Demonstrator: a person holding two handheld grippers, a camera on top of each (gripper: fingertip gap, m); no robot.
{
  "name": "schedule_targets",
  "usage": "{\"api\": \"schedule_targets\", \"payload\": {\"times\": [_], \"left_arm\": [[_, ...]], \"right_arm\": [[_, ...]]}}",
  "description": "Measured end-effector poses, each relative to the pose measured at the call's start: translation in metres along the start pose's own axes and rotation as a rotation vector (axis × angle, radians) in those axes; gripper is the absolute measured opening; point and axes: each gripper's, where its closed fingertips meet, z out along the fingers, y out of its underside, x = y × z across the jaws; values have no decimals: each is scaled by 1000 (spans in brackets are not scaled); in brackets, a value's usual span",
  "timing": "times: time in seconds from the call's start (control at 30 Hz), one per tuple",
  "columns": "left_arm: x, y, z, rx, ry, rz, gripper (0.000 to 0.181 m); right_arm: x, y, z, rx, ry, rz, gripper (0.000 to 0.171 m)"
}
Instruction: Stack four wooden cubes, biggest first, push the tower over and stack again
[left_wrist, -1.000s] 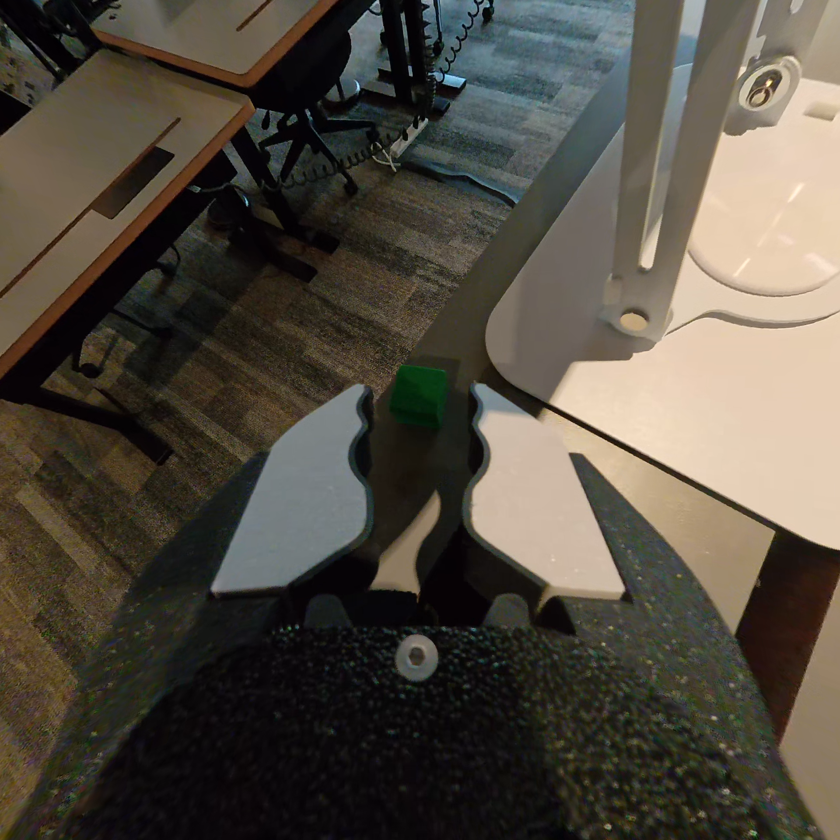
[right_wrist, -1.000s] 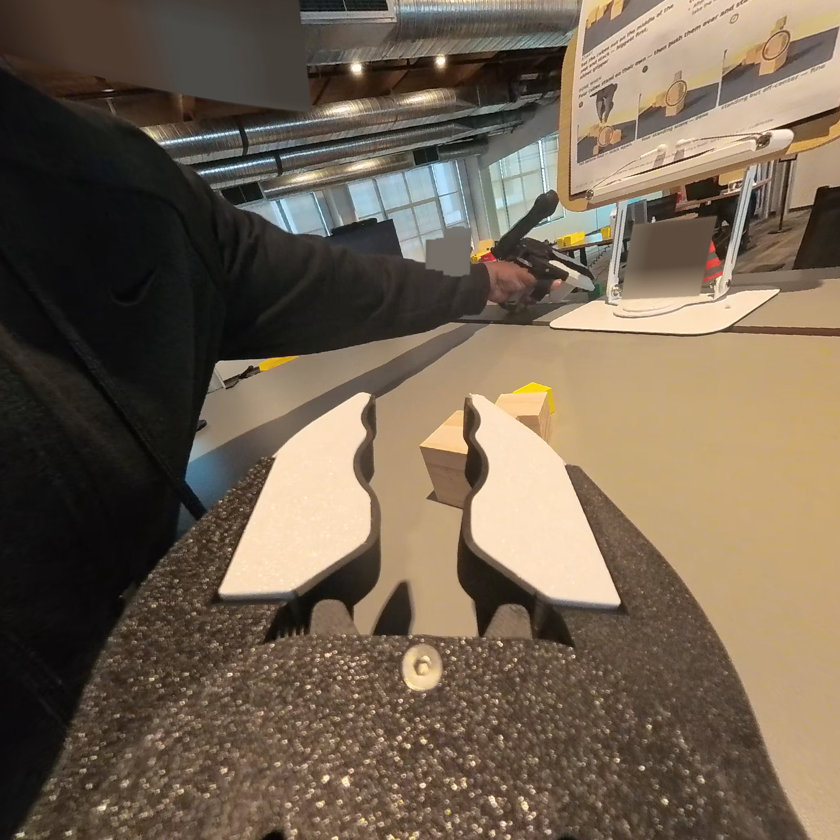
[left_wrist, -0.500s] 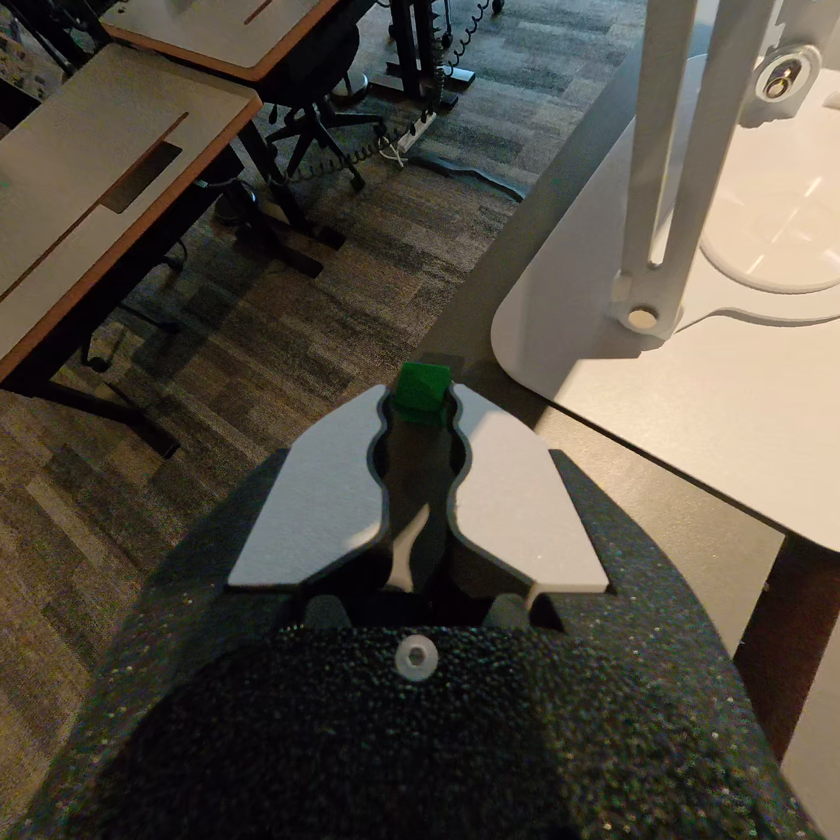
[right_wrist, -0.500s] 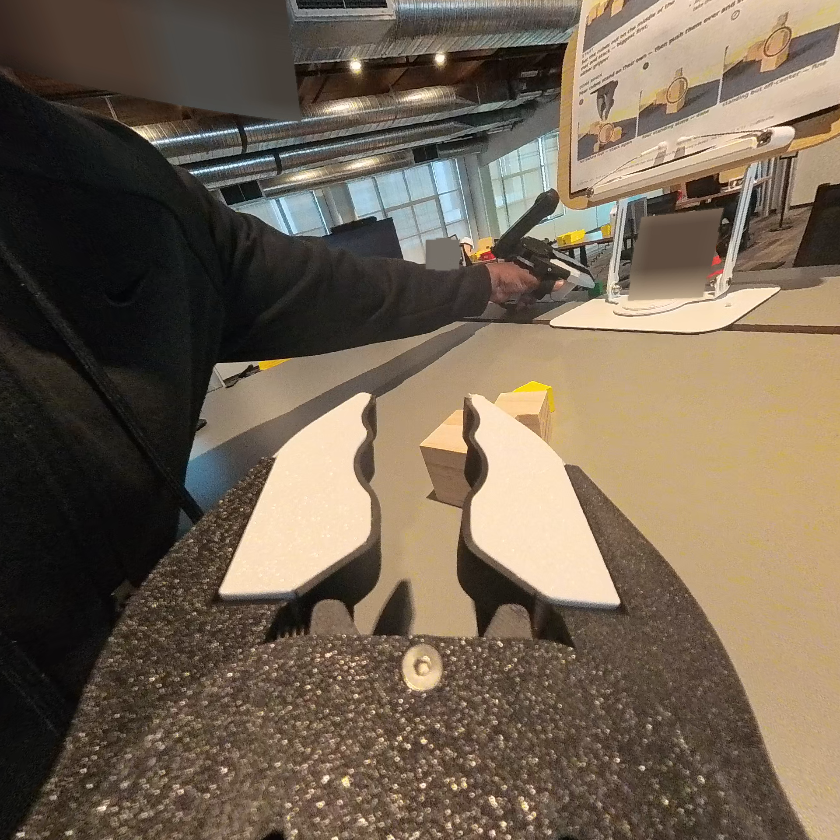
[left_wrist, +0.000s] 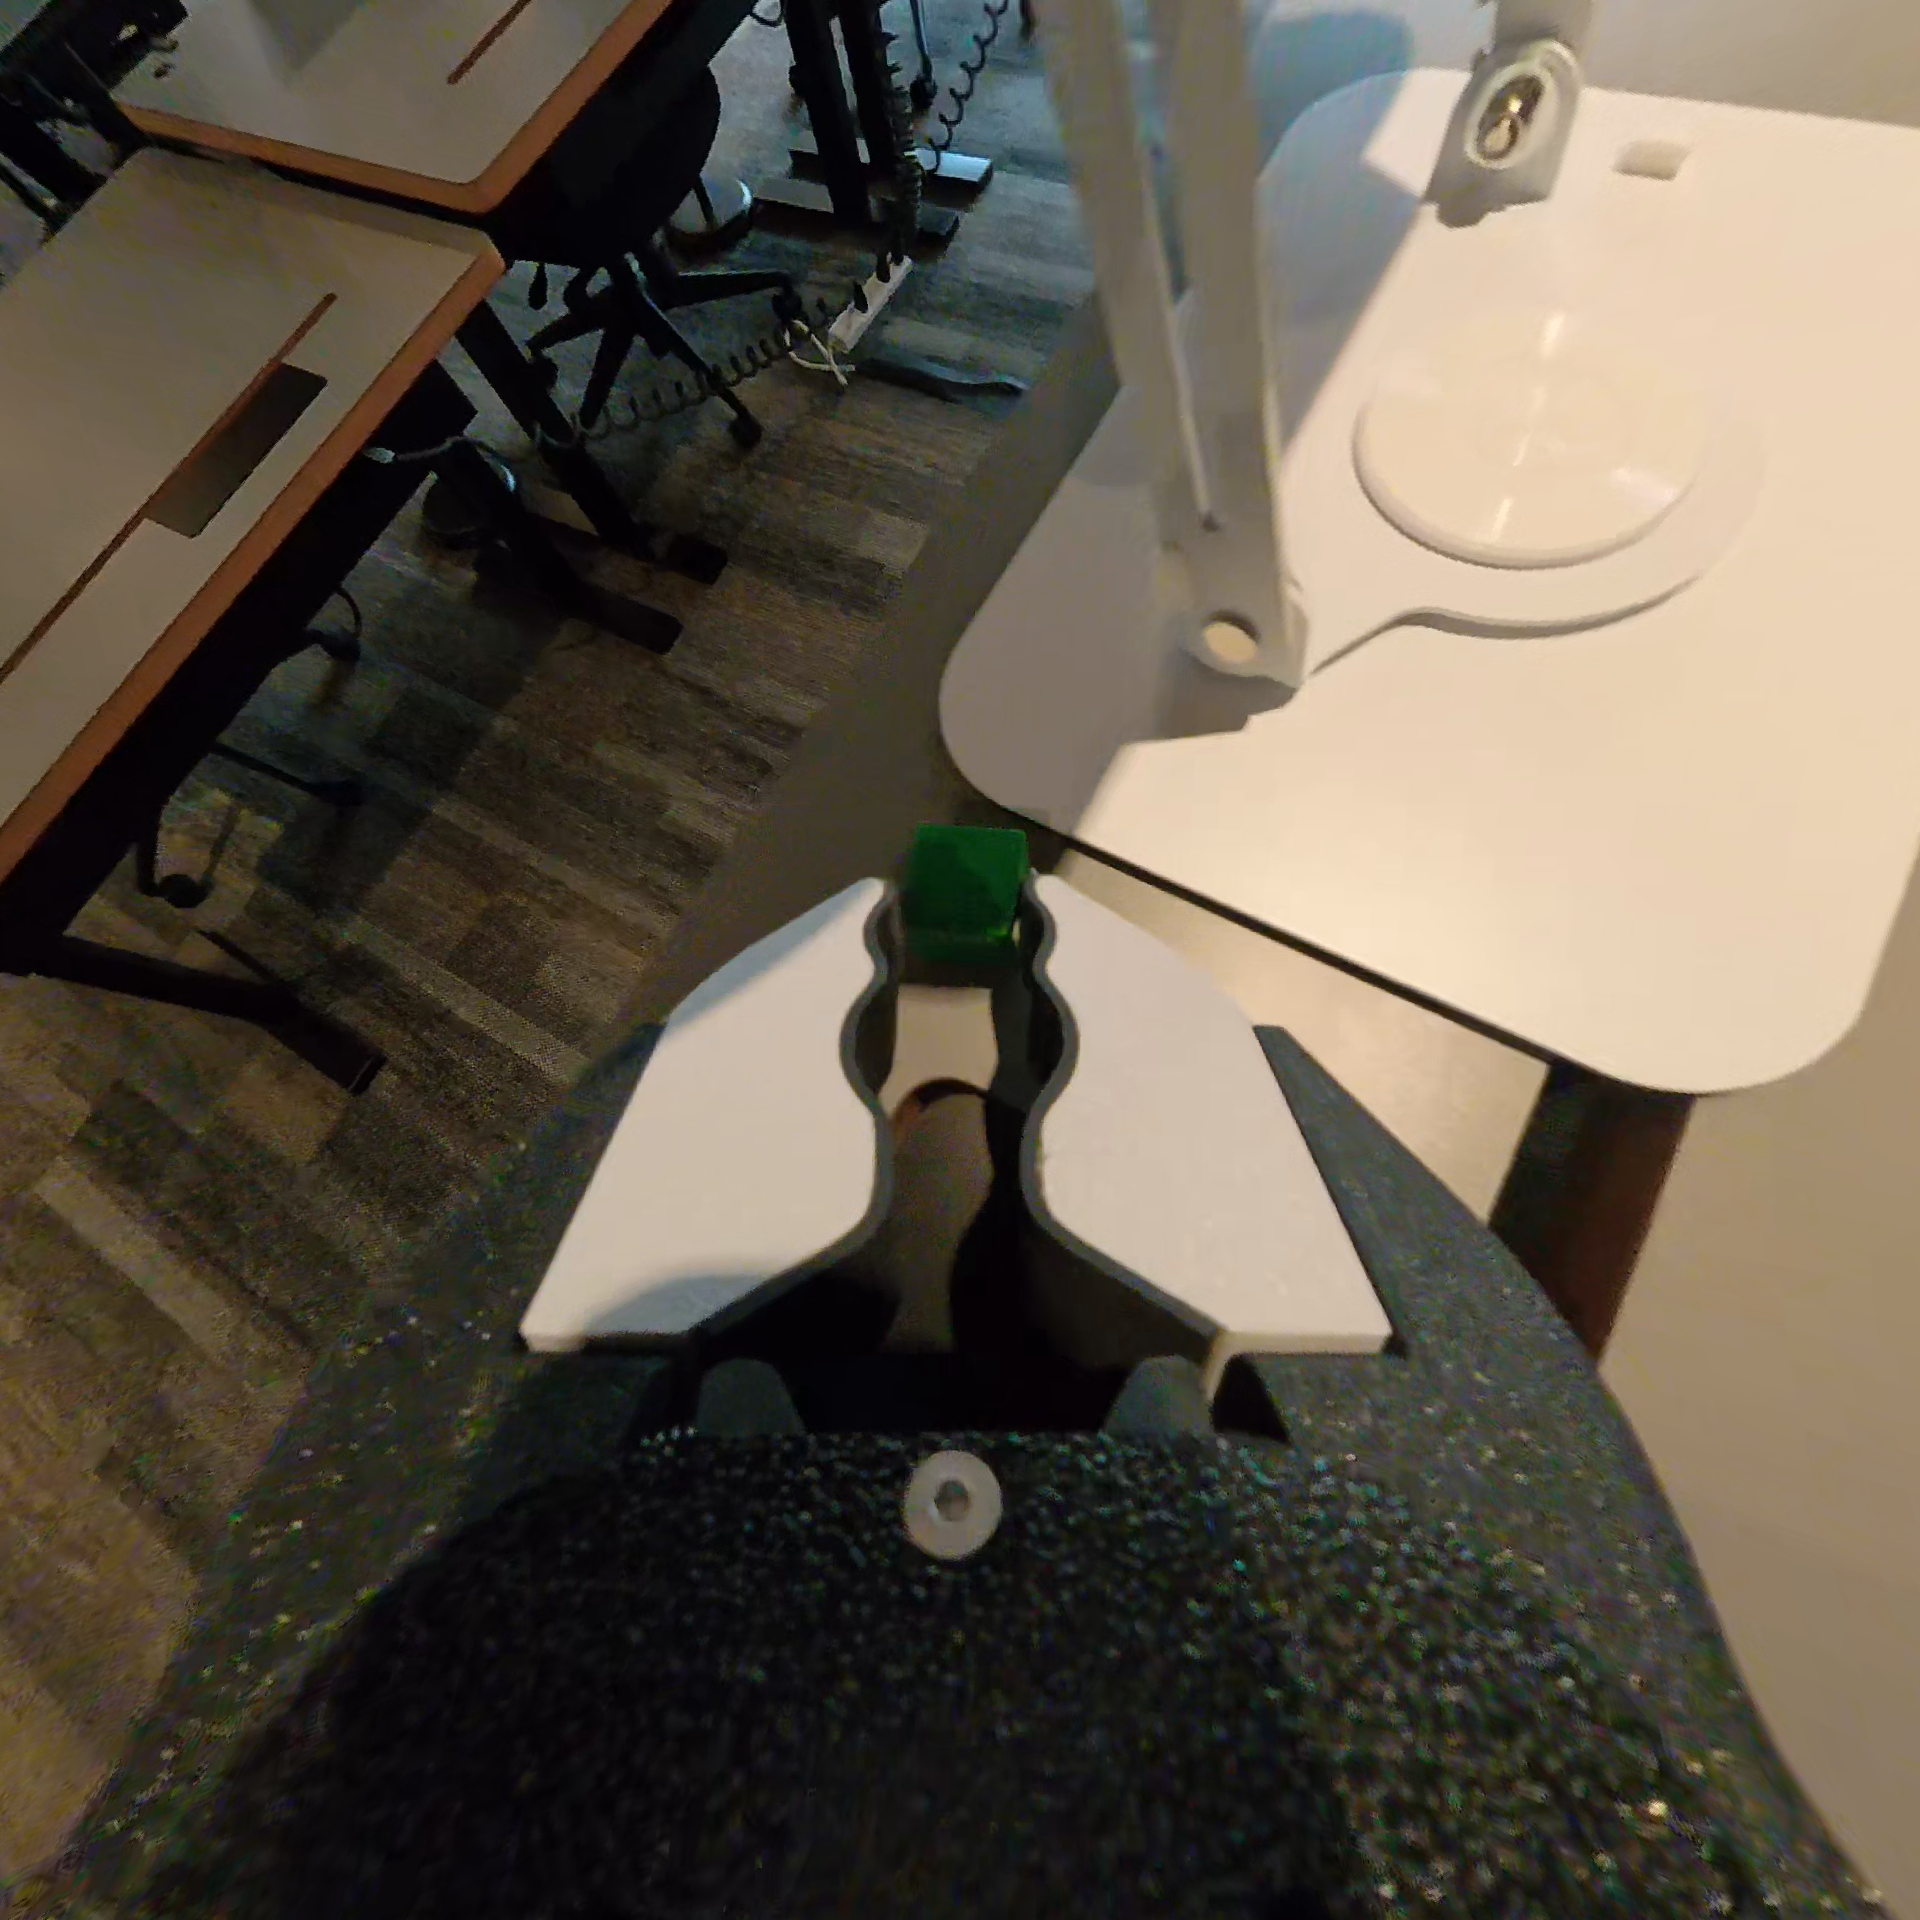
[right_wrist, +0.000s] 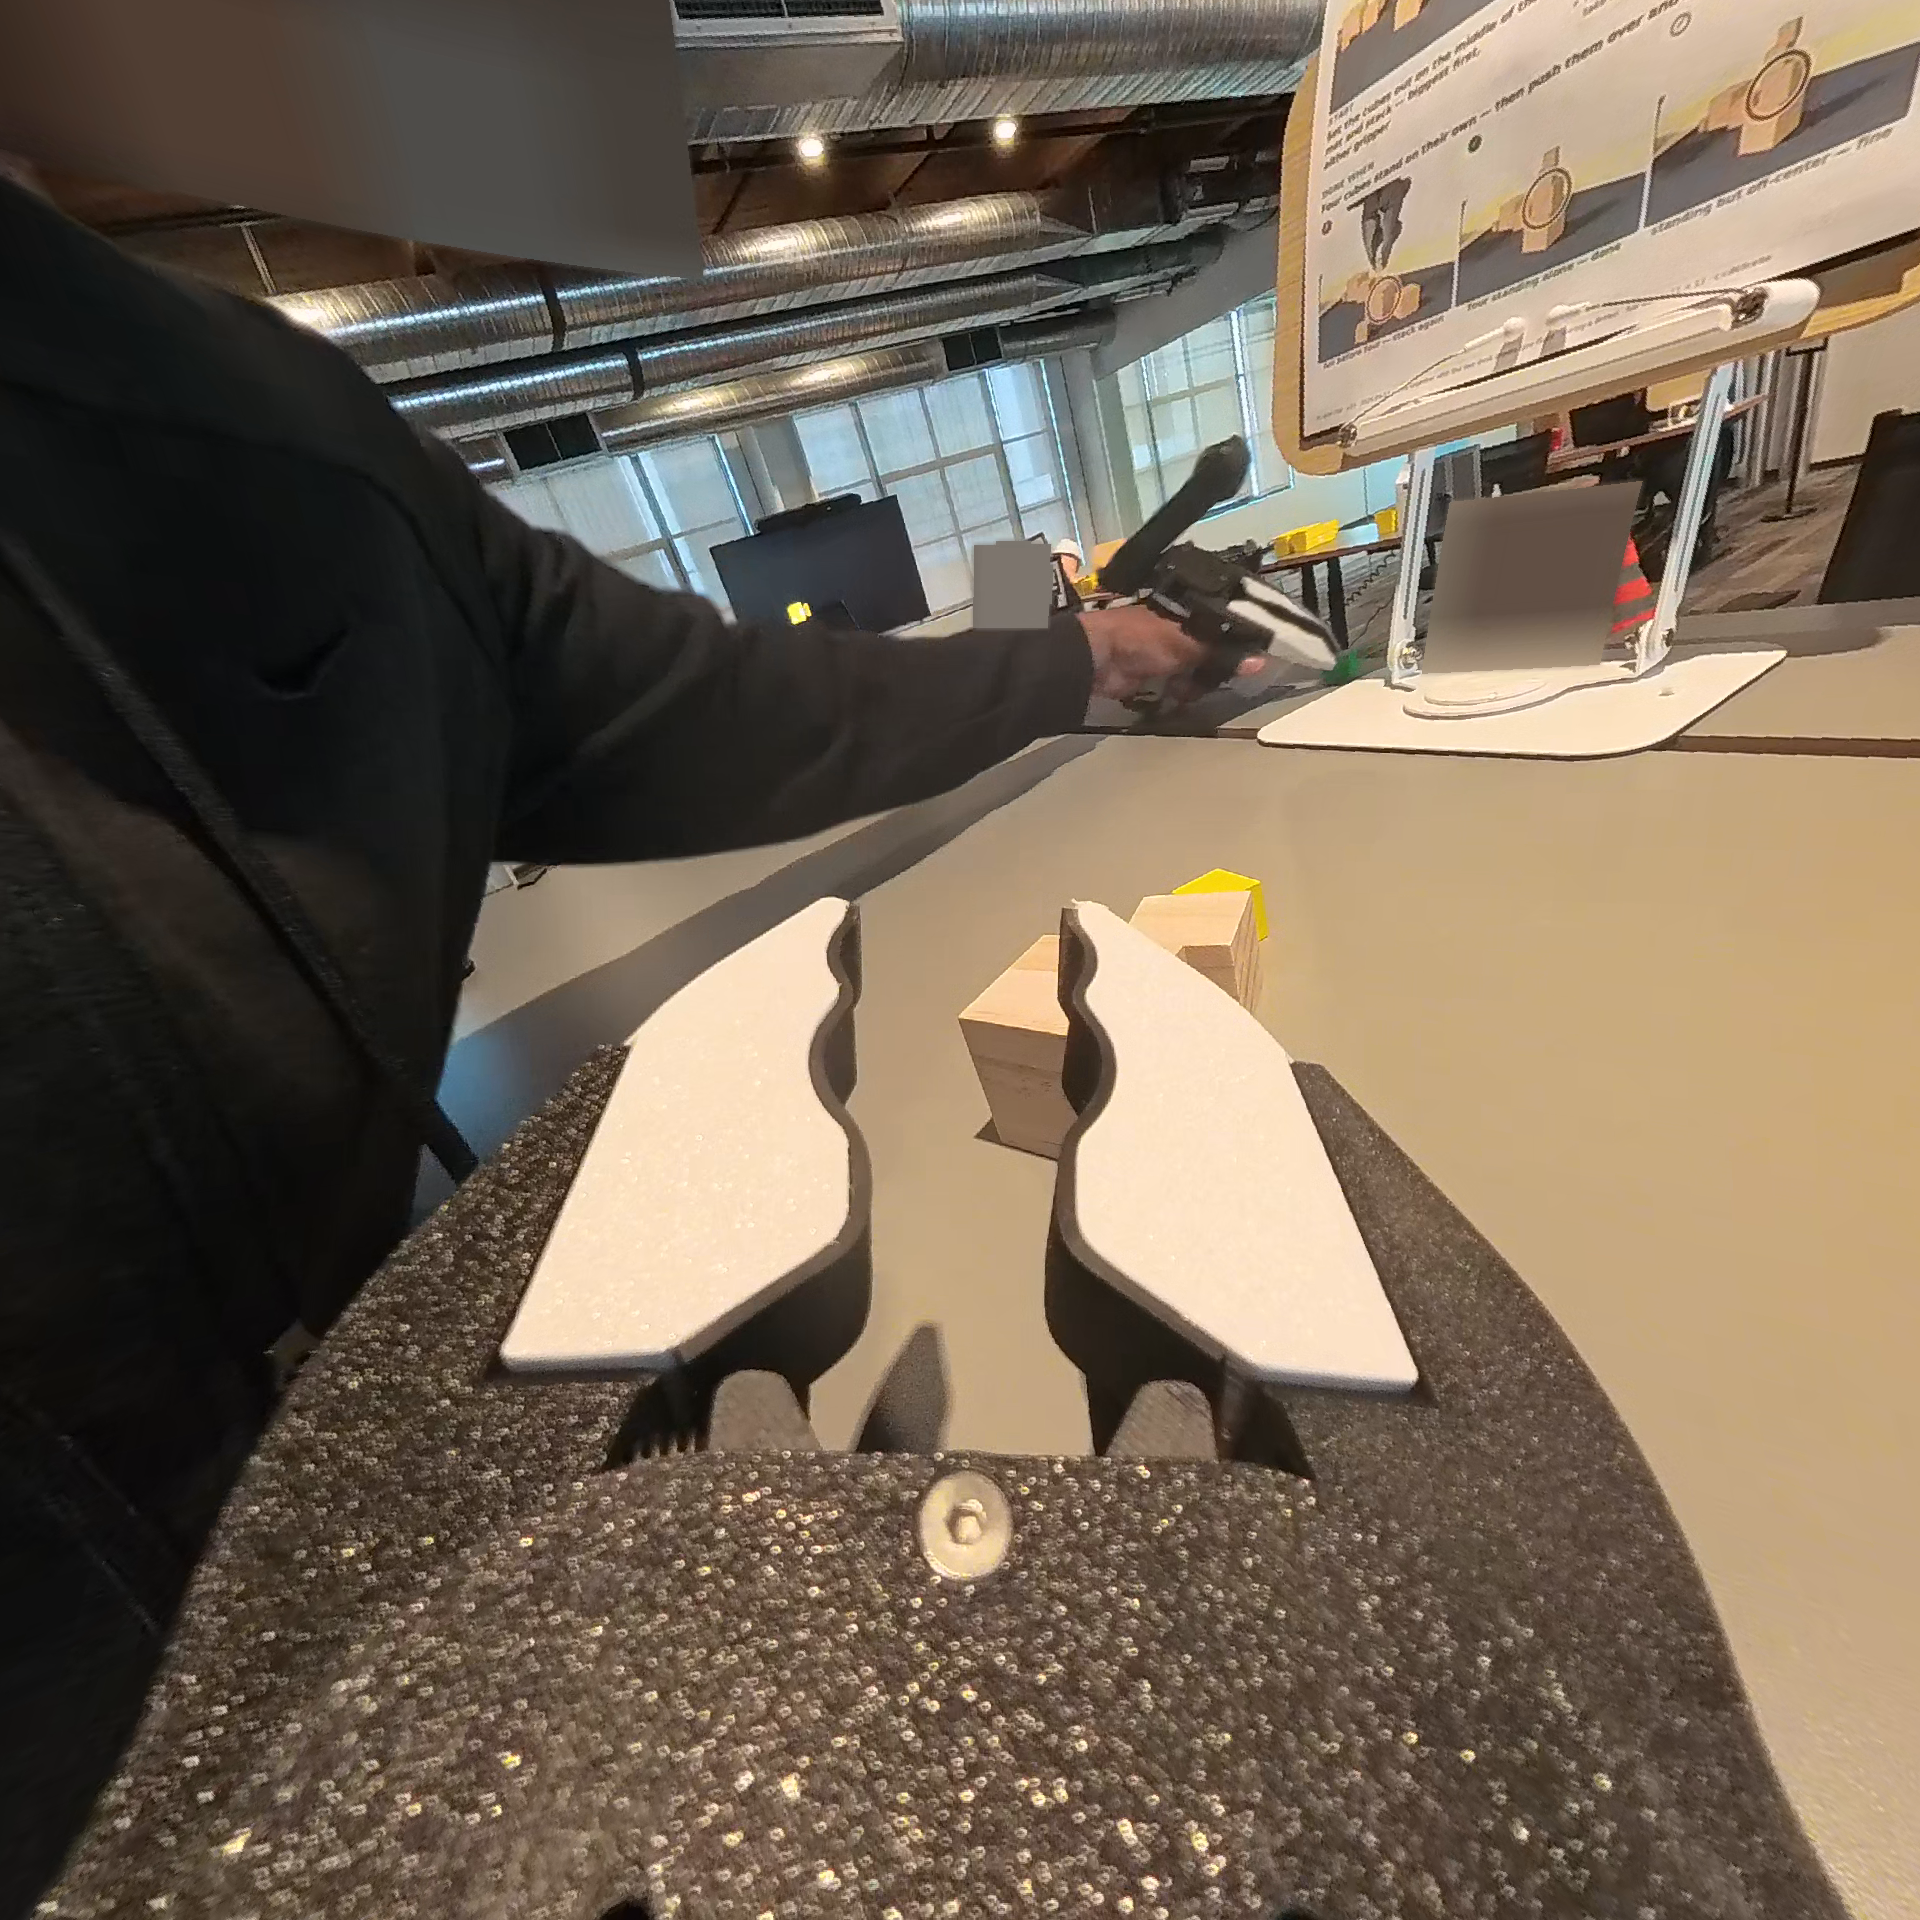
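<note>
- My left tongs (left_wrist: 961, 914) are pinched on the small green cube (left_wrist: 964, 878) at the far table (left_wrist: 1787, 1351) edge, next to the white stand base (left_wrist: 1455, 831).
- Can't tell if the green cube is off the table yet.
- My right tongs (right_wrist: 961, 940) are gaping, empty, hovering low over the table.
- Big plain wooden cube (right_wrist: 1013, 1049) sits just ahead of them; second plain cube (right_wrist: 1205, 935) and yellow cube (right_wrist: 1231, 894) close behind it.
- No tower standing, cubes scattered.
- Judgement: restack barely begun. All four are left to place, biggest first.
</note>
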Motion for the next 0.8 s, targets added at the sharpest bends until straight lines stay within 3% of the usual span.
{"api": "schedule_targets", "payload": {"times": [0.23, 0.4, 0.47, 0.6, 0.7, 0.8], "left_arm": [[20, 2, -16, 27, -25, 41, 20], [54, -26, -40, 150, 15, 23, 20], [99, -46, -55, 209, 80, 52, 20], [242, -71, -89, 275, 289, 229, 20], [332, -61, -109, 209, 412, 323, 20], [384, -42, -122, 178, 491, 291, 20]], "right_arm": [[0, 2, 1, -9, -4, 7, 36], [0, 2, 0, -7, -5, 6, 36], [0, 2, 0, -4, -4, 4, 36], [-1, 2, 0, 0, -4, 0, 36], [-1, 2, -1, 6, -5, -7, 36], [-2, 2, -1, 7, -5, -13, 36]]}}
